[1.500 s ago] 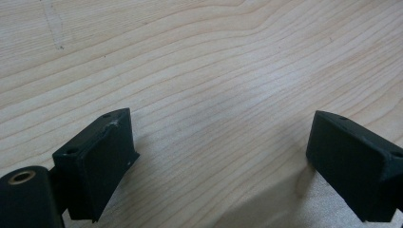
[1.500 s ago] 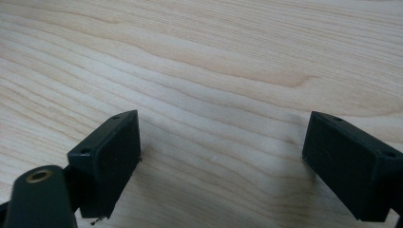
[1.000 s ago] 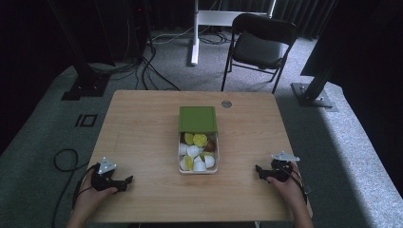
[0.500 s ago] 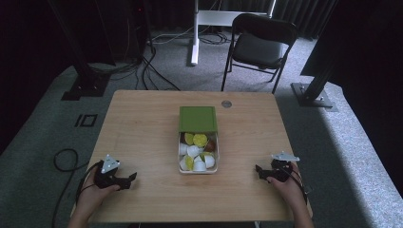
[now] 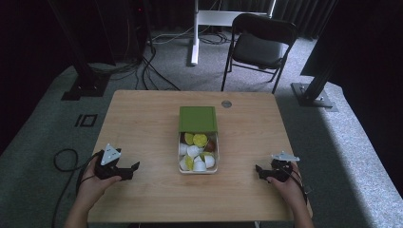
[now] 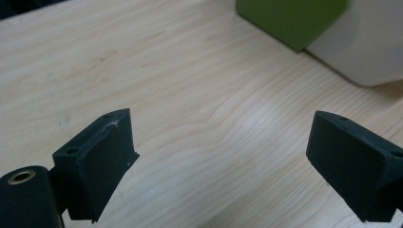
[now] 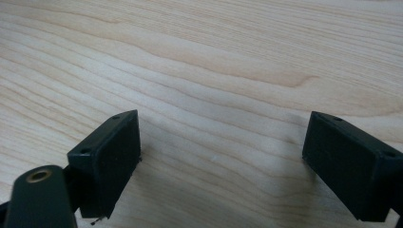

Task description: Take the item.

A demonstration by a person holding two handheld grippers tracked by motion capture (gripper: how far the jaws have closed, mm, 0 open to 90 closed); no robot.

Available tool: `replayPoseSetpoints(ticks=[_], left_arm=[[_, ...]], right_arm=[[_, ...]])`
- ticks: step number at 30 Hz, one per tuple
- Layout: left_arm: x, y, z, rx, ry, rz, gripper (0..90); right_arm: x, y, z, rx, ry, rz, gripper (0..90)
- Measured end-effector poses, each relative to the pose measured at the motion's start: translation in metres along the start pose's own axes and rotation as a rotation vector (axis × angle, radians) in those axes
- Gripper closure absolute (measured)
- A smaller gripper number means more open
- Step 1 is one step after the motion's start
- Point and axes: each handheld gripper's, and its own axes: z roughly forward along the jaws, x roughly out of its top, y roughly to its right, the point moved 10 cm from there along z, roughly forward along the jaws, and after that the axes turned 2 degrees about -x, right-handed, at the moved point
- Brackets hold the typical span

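Pale wooden table carries a clear box of small capsules, its green lid slid back. Left gripper sits left of the box, right gripper right; both jaws spread apart, empty.

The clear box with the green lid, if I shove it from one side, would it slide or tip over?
The clear box sits low and flat on the table, so it would probably slide. The small capsules inside look light and loose, so they might shift. The green lid, half slid back, could slip further.
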Motion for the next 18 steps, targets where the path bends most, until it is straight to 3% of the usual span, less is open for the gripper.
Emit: replayPoseSetpoints(ticks=[8,18], left_arm=[[0.031,0.016,0.003,-0.034,0.034,0.055,9.8],[0.066,0.038,0.004,-0.062,0.053,0.154,9.8]], right_arm=[[0.0,0.0,0.0,0.0,0.0,-0.001,12.0],[0.0,0.0,0.0,0.0,0.001,-0.001,12.0]])
